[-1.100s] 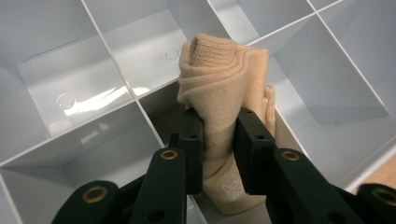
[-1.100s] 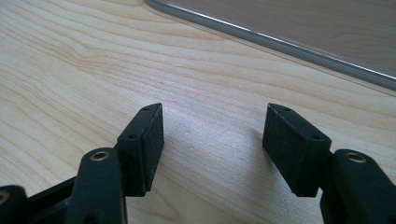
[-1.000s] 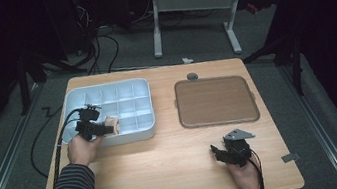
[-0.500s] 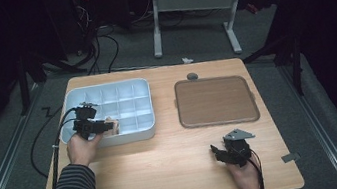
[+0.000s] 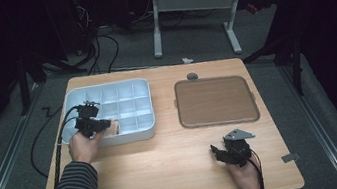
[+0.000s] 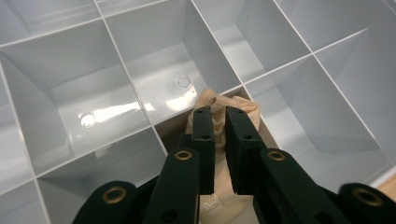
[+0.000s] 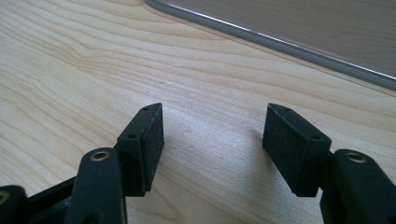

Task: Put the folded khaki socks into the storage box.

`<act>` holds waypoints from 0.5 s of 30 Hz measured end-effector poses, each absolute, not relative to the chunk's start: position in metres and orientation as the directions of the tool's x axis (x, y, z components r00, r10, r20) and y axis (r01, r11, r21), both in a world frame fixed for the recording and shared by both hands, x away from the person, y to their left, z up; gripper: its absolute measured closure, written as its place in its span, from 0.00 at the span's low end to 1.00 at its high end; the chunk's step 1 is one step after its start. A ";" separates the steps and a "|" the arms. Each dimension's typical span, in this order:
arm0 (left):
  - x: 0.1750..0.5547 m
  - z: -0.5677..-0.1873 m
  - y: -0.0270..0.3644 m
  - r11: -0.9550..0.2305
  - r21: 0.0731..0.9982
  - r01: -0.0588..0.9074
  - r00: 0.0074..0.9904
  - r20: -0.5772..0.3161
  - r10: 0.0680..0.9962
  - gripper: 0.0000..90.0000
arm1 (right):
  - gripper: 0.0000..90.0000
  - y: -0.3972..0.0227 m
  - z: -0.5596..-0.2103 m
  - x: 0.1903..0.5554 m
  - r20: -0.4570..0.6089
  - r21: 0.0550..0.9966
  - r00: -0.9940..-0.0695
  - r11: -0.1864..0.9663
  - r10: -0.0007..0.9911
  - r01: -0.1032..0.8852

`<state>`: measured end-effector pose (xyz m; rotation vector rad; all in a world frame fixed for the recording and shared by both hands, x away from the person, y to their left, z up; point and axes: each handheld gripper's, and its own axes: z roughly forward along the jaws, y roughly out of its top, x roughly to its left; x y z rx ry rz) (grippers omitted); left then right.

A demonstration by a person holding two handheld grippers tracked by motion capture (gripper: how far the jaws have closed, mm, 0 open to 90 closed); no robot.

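1 beige cloth (image 6: 219, 140) in organizer (image 5: 125, 88) front cell | left tool (image 6: 219, 116) pinching it

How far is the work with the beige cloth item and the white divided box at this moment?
Done: the beige cloth item sits in a compartment at the near edge of the white divided box. In hand: the left claw has just been closing and now pinches it. Left: lifting or releasing it. The right claw rests open on the table, holding nothing.
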<state>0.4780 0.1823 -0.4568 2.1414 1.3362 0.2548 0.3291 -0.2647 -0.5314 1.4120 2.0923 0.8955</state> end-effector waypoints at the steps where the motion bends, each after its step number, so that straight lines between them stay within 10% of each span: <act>1: 0.478 -0.457 0.182 -0.318 0.572 0.756 0.476 -0.146 0.867 0.94 | 0.43 -0.265 -0.531 0.329 -0.015 0.730 -0.368 0.262 0.930 0.631; 15: 0.481 -0.464 0.179 -0.335 0.540 0.772 0.481 -0.151 0.864 0.87 | 0.42 -0.265 -0.531 0.329 -0.013 0.731 -0.368 0.260 0.930 0.631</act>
